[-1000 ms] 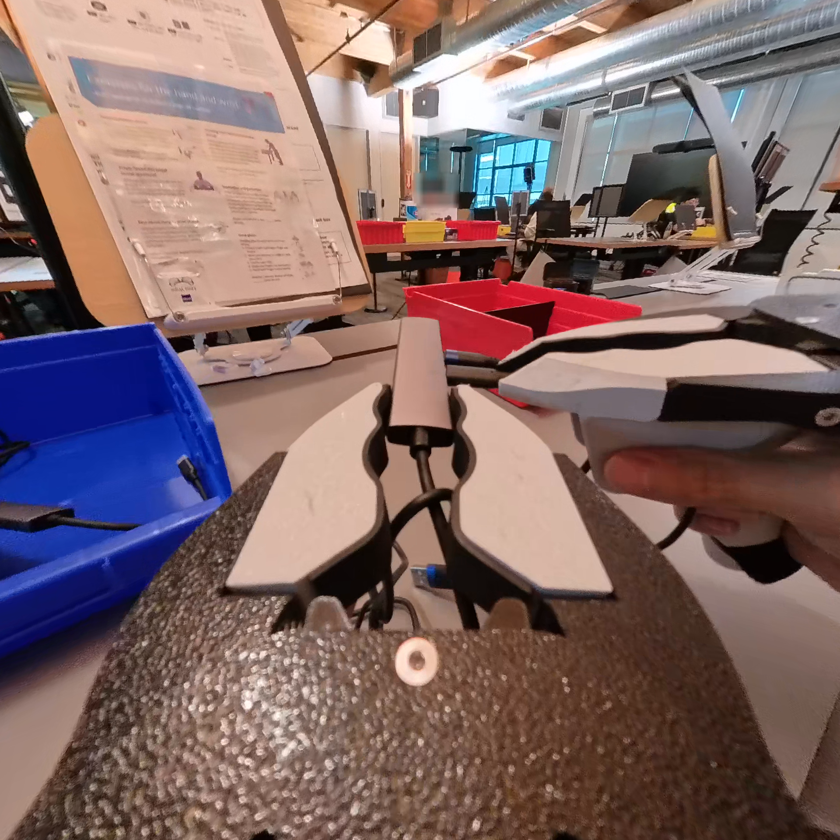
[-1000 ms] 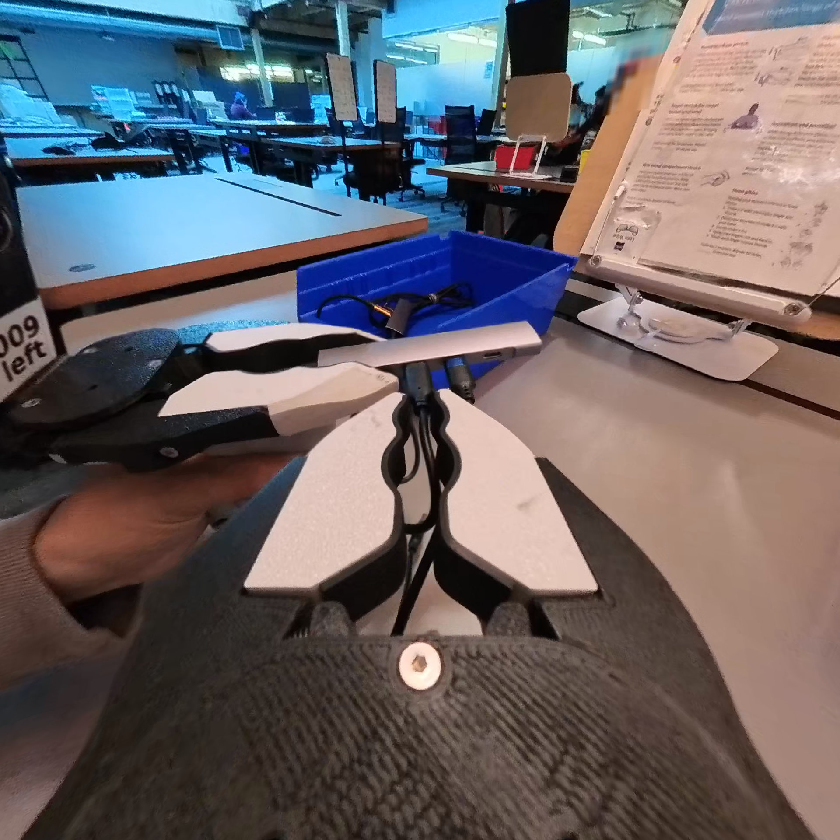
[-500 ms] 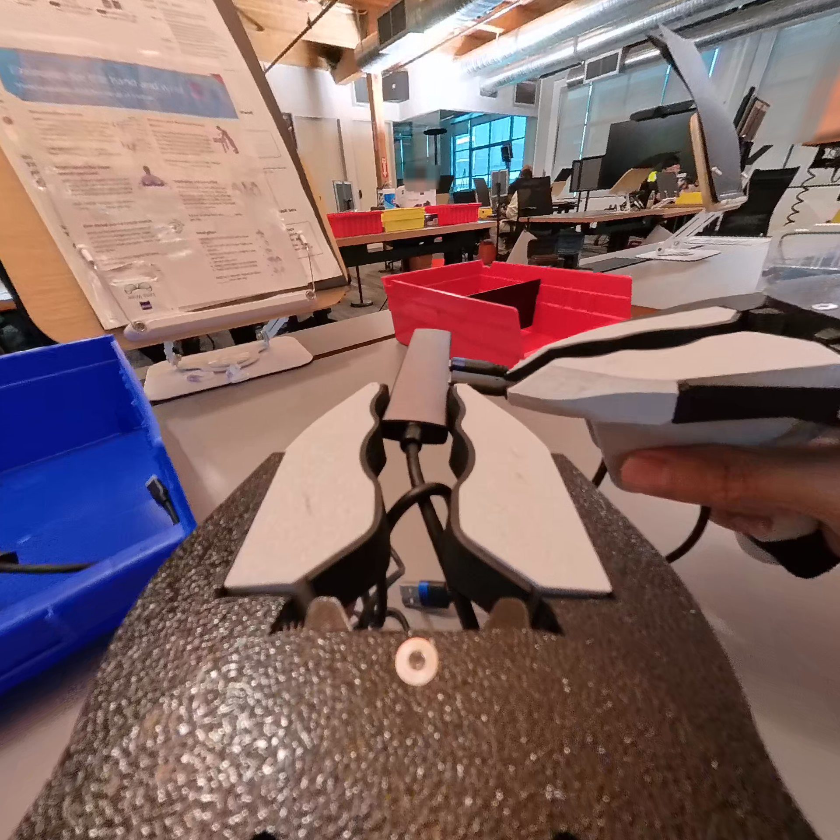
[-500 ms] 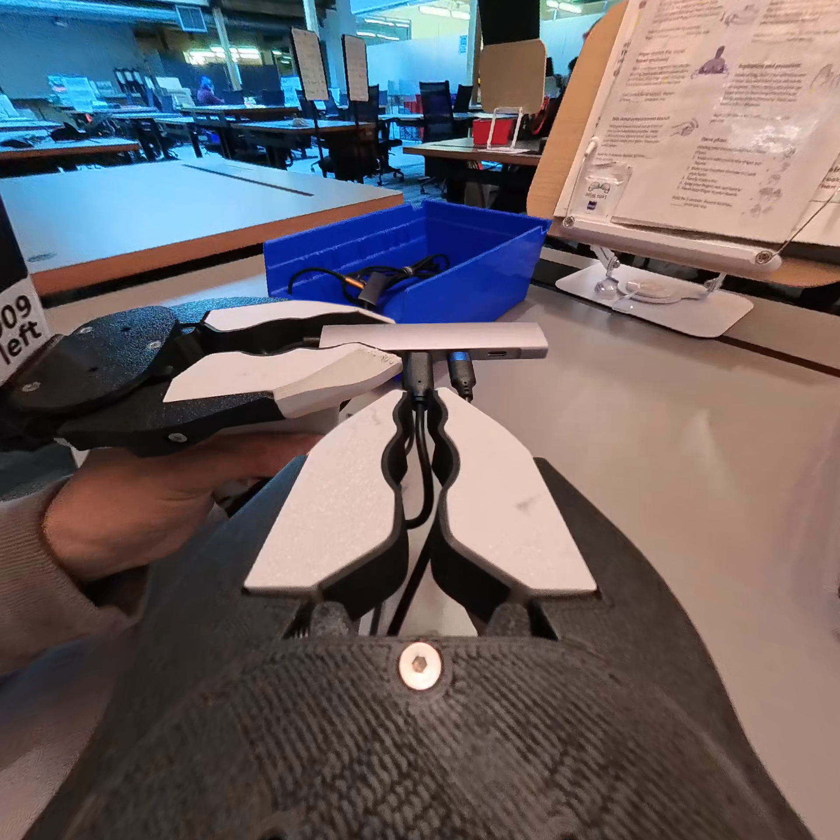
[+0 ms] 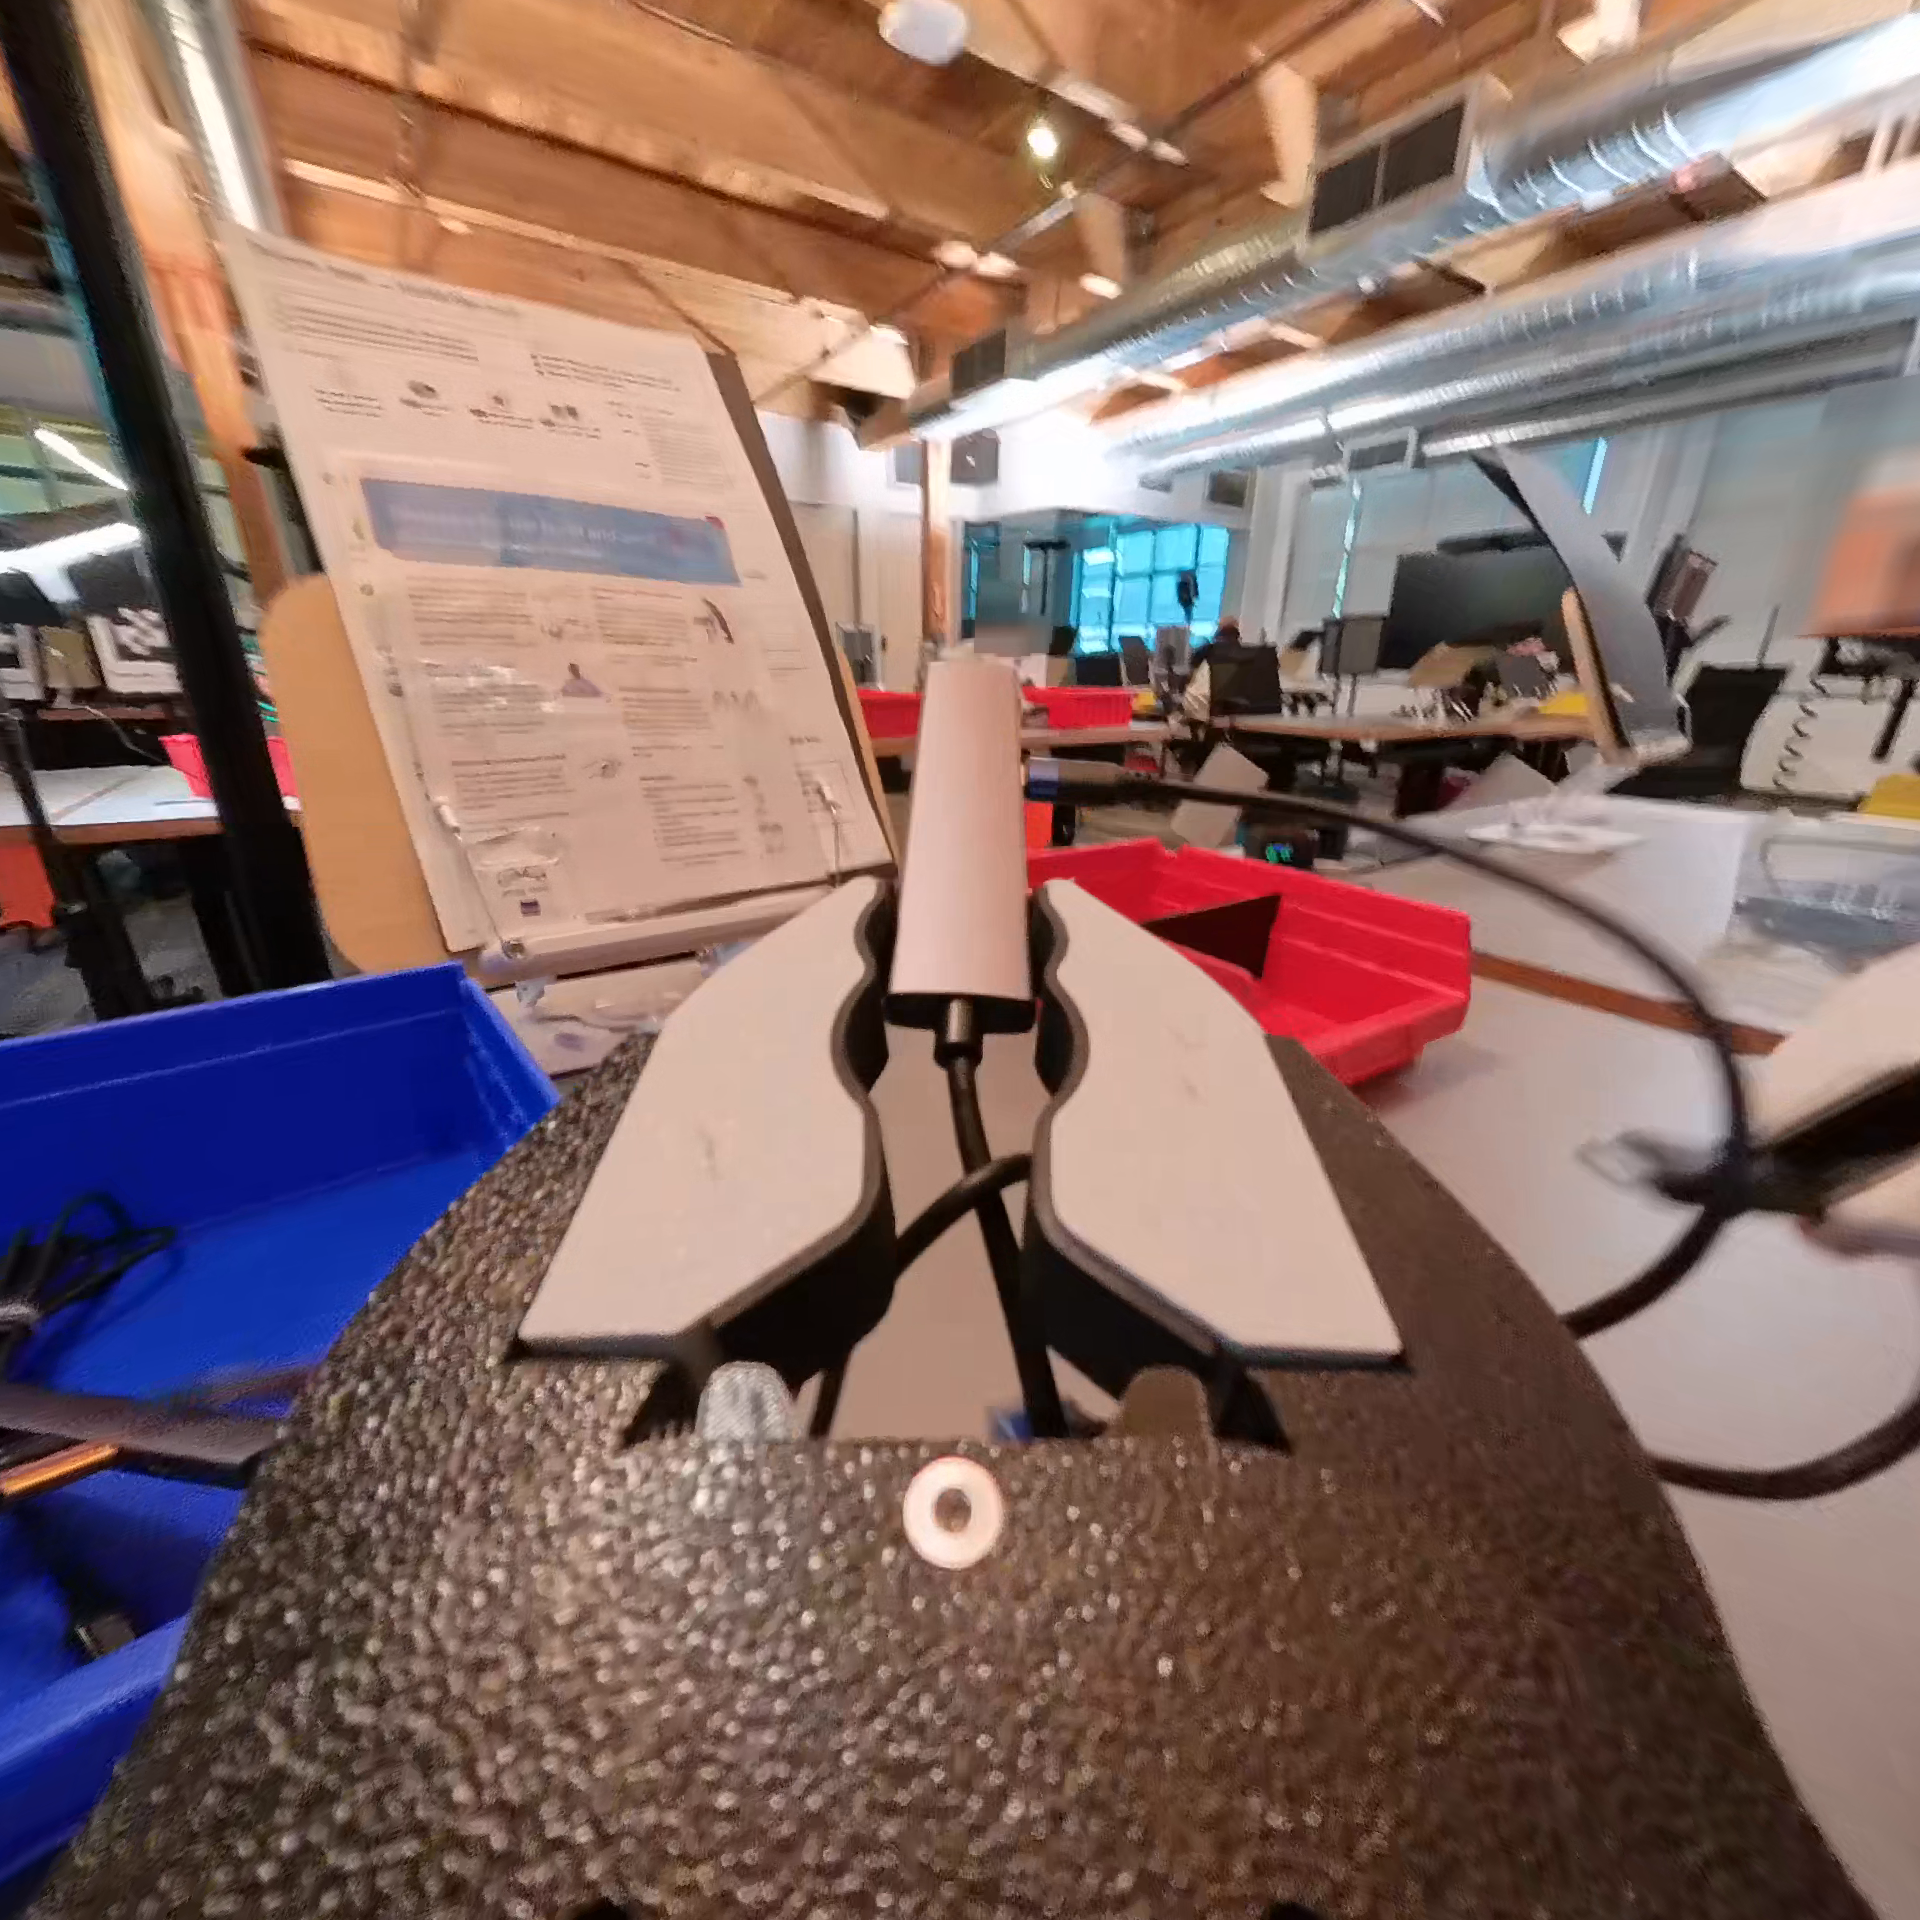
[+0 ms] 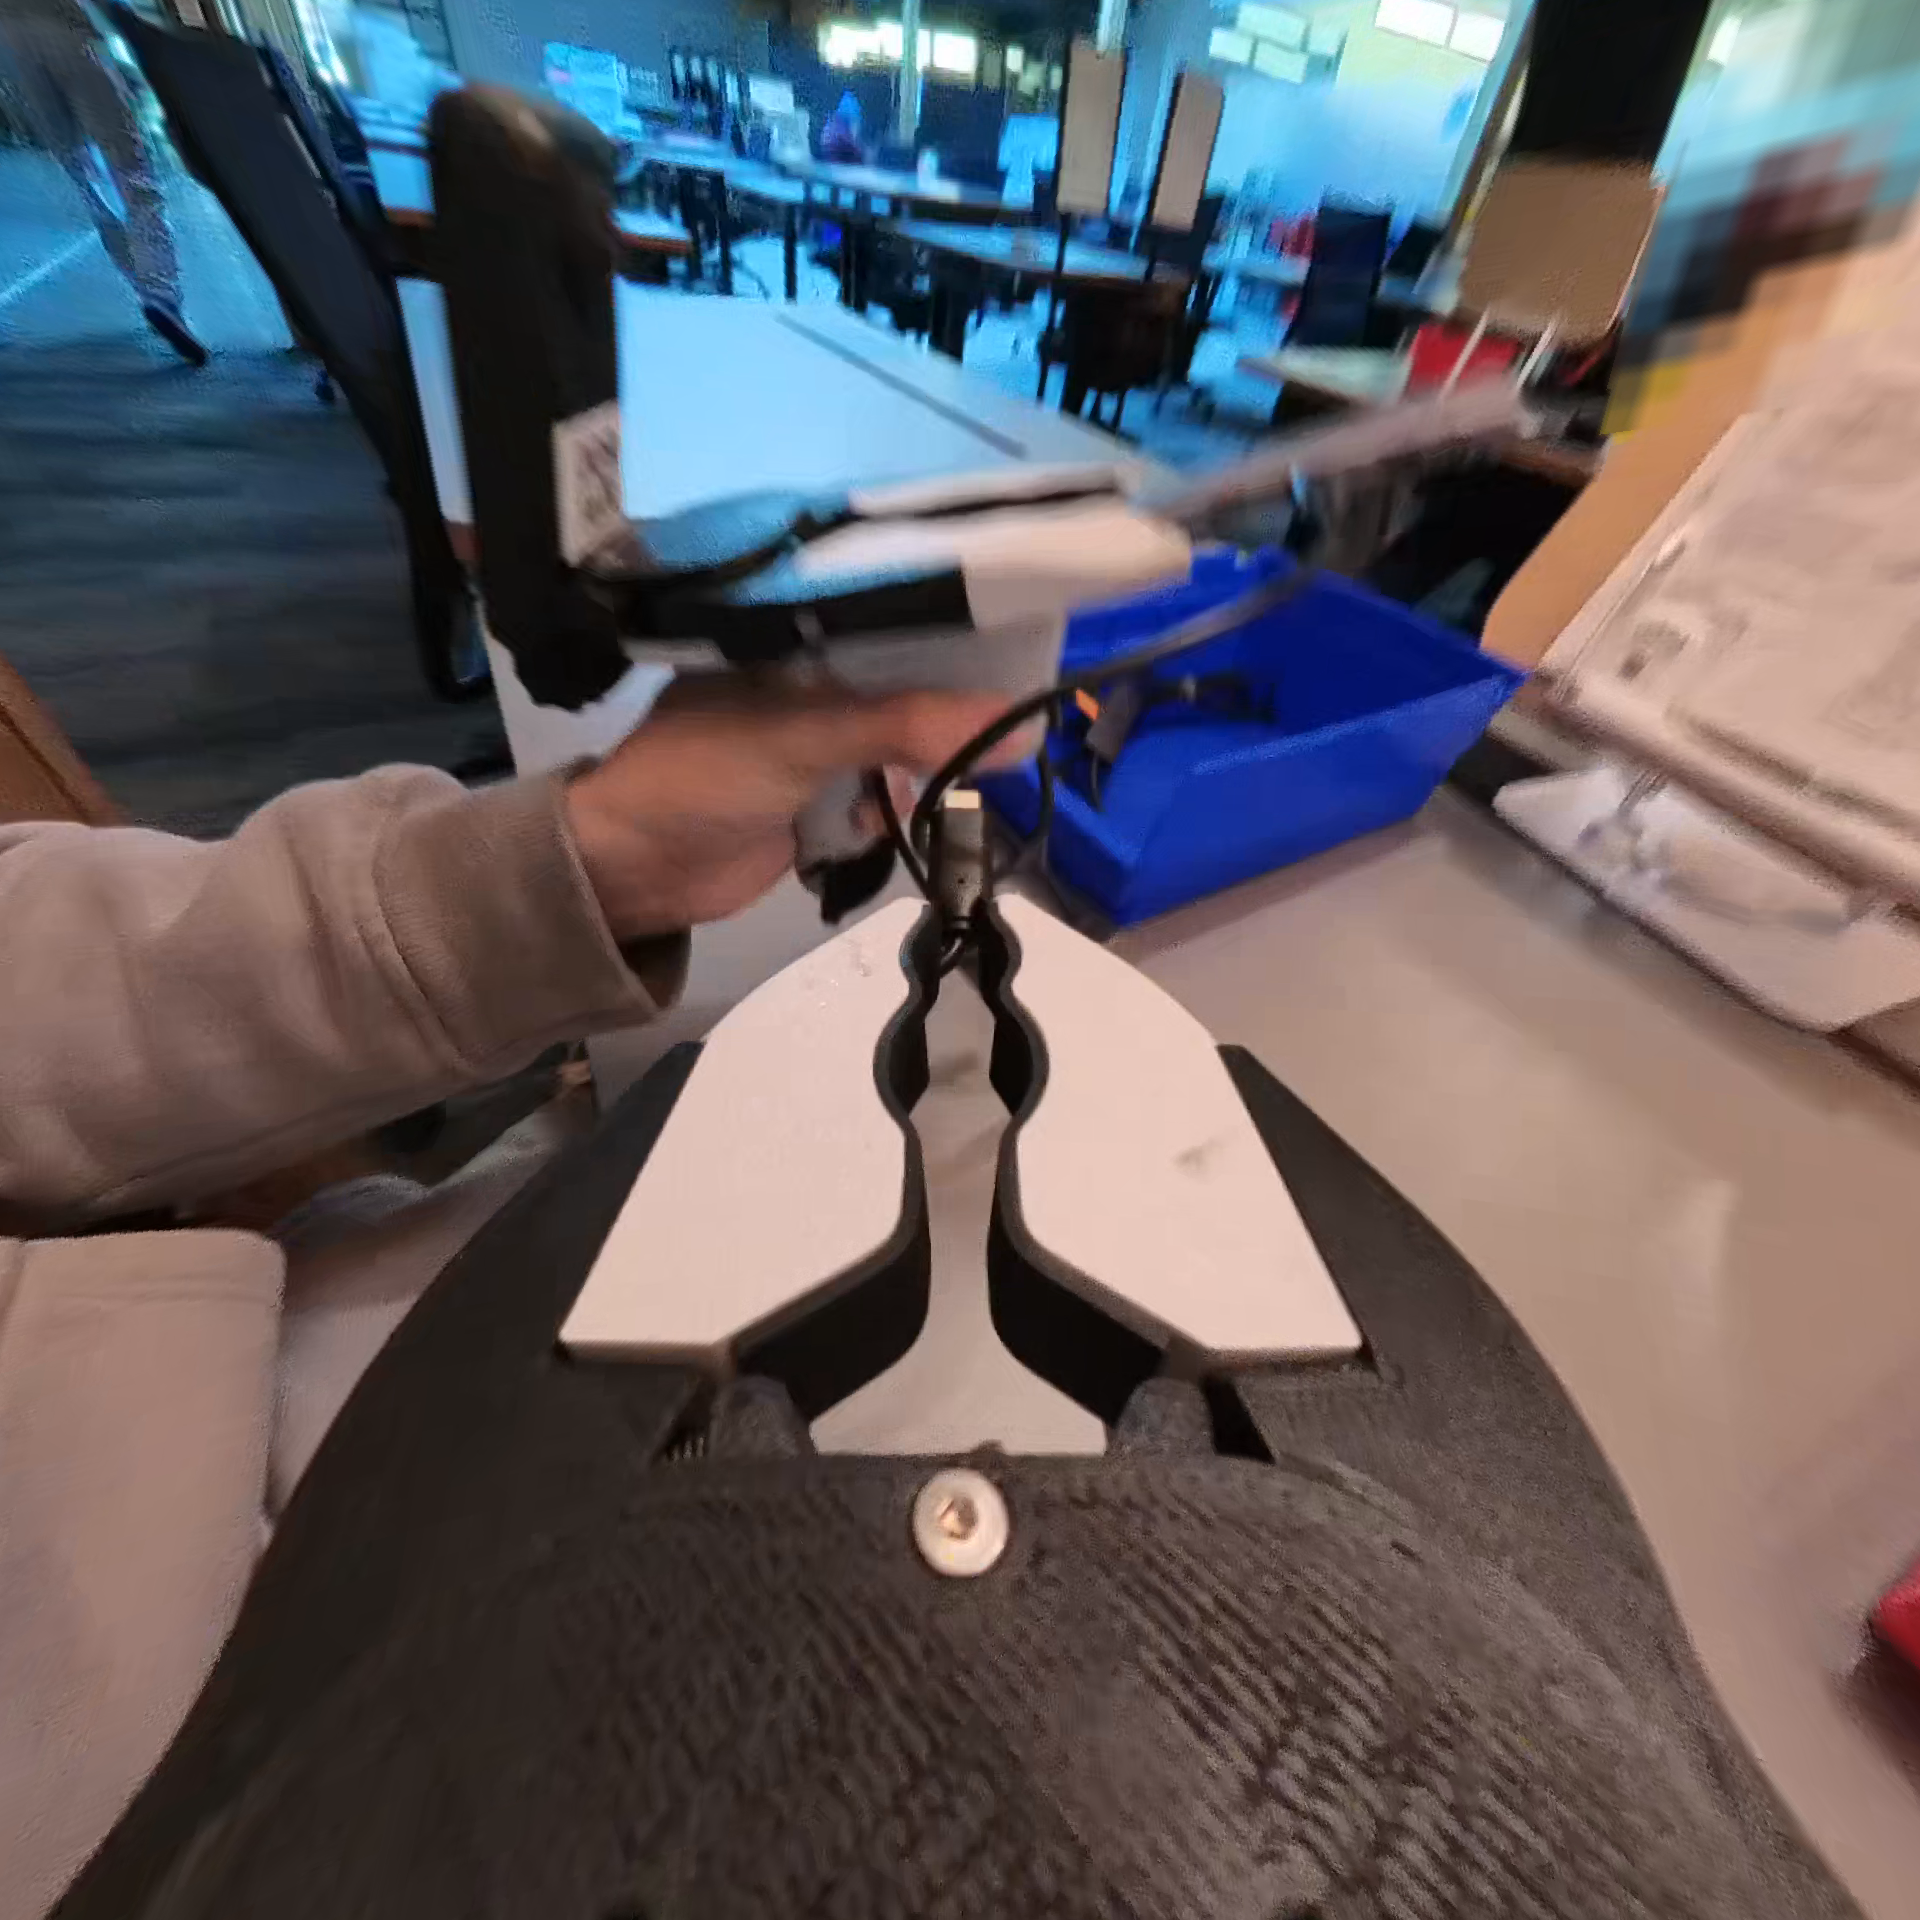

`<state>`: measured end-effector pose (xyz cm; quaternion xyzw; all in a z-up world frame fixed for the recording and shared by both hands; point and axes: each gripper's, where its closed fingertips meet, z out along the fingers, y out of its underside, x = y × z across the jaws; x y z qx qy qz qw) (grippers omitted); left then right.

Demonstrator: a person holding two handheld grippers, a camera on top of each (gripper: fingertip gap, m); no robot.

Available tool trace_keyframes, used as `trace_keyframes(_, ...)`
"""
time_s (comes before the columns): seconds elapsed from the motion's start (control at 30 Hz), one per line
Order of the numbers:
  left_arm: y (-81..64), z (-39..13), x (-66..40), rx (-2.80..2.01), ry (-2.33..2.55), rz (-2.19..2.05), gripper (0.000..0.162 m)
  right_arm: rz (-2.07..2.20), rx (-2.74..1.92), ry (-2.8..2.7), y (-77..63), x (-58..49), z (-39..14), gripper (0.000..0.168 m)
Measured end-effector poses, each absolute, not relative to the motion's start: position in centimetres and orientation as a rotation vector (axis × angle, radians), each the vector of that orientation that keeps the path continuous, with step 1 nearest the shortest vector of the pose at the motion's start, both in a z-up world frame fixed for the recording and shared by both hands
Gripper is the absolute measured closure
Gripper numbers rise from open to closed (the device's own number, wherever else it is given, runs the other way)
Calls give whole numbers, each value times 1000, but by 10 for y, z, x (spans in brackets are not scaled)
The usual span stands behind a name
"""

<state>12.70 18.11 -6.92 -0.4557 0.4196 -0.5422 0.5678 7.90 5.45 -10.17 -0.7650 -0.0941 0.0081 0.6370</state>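
L gripper (image 5: 961, 935) is clamped on the near end of a grey hub (image 5: 961, 821), tilted up w/ ports clear. R gripper (image 6: 961, 920) pinches a loose cable plug (image 6: 958, 842), apart from the hub, prob so it's free. Blue bin (image 6: 1278, 727) just behind.

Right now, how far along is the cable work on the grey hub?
Done: the plug pinched in the right gripper is clear of the grey hub, with its metal tip bare. In hand: the left gripper clamps the hub's near end, and the hub's own lead trails back between its fingers. Left: a second cable is still plugged into the hub's side.
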Motion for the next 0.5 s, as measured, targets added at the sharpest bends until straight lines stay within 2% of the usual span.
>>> trace_keyframes(0.17,184,-95,137,-1113,1058,-1283,138,14,-1624,-193,53,69,-74,161)
trace_keyframes(0.27,191,-101,137,-1131,1086,-1180,138,-21,-1812,-185,45,87,-104,161)
trace_keyframes(0.37,194,-94,133,-1159,1022,-1285,138,-14,-1960,-194,37,94,-143,162)
trace_keyframes(0.5,194,-93,132,-1213,997,-1381,137,86,-1884,-49,42,105,-152,162)
